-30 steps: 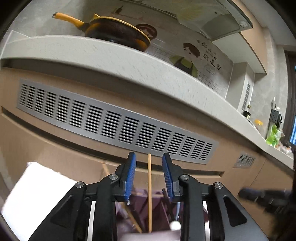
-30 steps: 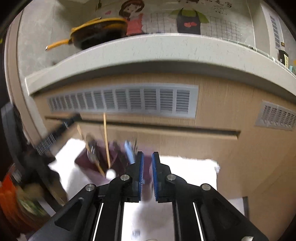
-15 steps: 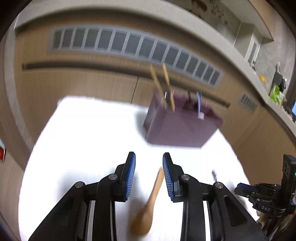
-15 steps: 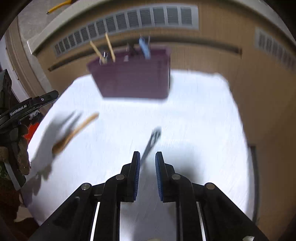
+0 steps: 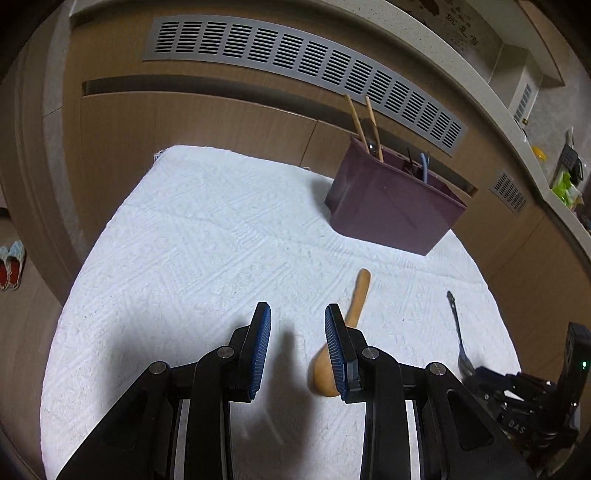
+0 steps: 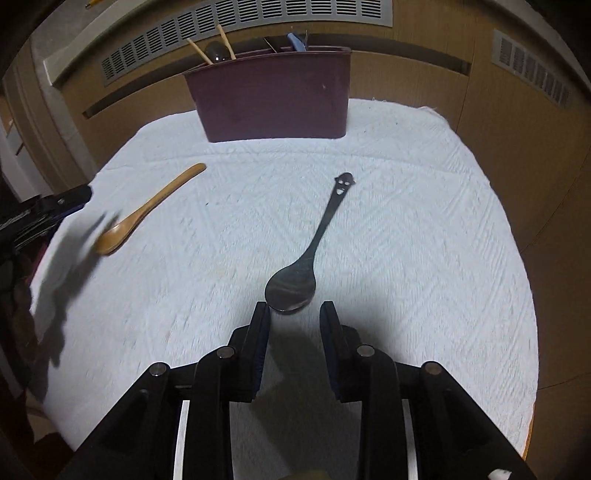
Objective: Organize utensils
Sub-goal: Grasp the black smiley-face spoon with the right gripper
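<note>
A dark purple utensil holder [image 5: 391, 206] [image 6: 273, 99] stands at the far side of a white cloth-covered table [image 5: 207, 251] [image 6: 406, 236], with wooden chopsticks [image 5: 360, 122] and other utensils in it. A wooden spoon [image 5: 347, 332] [image 6: 147, 210] lies on the cloth; its bowl is just right of my open, empty left gripper [image 5: 297, 345]. A dark metal spoon [image 6: 310, 251] [image 5: 458, 332] lies with its bowl right in front of my open, empty right gripper [image 6: 293, 332]. The right gripper also shows at the lower right of the left wrist view [image 5: 524, 398].
Wooden cabinet fronts with a metal vent grille [image 5: 303, 62] [image 6: 243, 22] stand behind the table. The cloth's edges drop off on all sides. Slippers [image 5: 11, 264] lie on the floor at the left.
Both grippers tilted down from the cabinet and counter toward the table and drew closer to the cloth. The right gripper's jaws have opened from nearly shut.
</note>
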`<state>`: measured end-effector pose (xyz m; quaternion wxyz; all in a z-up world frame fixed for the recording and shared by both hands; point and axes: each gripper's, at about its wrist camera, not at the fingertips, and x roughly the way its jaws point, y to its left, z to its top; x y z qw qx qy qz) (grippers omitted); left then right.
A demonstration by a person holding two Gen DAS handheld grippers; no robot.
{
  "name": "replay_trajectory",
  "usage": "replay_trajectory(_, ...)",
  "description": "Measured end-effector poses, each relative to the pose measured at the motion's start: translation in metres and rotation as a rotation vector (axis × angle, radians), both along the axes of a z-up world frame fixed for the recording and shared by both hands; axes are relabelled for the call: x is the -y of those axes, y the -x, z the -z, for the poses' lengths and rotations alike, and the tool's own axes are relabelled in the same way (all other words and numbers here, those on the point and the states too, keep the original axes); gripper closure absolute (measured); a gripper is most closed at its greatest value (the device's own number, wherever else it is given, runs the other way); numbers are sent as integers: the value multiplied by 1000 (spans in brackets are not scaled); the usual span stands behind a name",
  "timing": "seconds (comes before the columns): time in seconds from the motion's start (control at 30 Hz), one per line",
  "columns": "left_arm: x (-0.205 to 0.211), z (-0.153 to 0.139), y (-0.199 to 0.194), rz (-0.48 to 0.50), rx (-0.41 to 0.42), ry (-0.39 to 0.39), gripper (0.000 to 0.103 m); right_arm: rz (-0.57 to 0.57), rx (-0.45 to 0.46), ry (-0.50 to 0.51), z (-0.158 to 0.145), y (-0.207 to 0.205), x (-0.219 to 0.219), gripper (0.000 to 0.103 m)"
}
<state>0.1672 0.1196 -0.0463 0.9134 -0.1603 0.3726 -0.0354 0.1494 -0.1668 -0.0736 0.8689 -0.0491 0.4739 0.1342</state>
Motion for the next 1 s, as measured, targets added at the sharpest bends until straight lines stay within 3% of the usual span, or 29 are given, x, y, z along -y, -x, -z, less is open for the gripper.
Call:
replay_trajectory(0.13,4,5,-2,18,-30,-15,72,2,37,60,1,-8,-14,73)
replay_trajectory(0.37,18,6,-1,66,-39,-23,72,42,16,-4,-1,-24,0,76)
replay_trajectory(0.5,22,3,-1,81,-39,-33,71,42,55,21,-10,-22,5,76)
replay_trajectory(0.77,27,3,-2,89,-47,-37,72,-36,204,-30,-71,-12,5,76)
replay_trajectory(1.0,26,8,-8,87,-63,-40,72,-95,253,-110,-109,-20,-8,77)
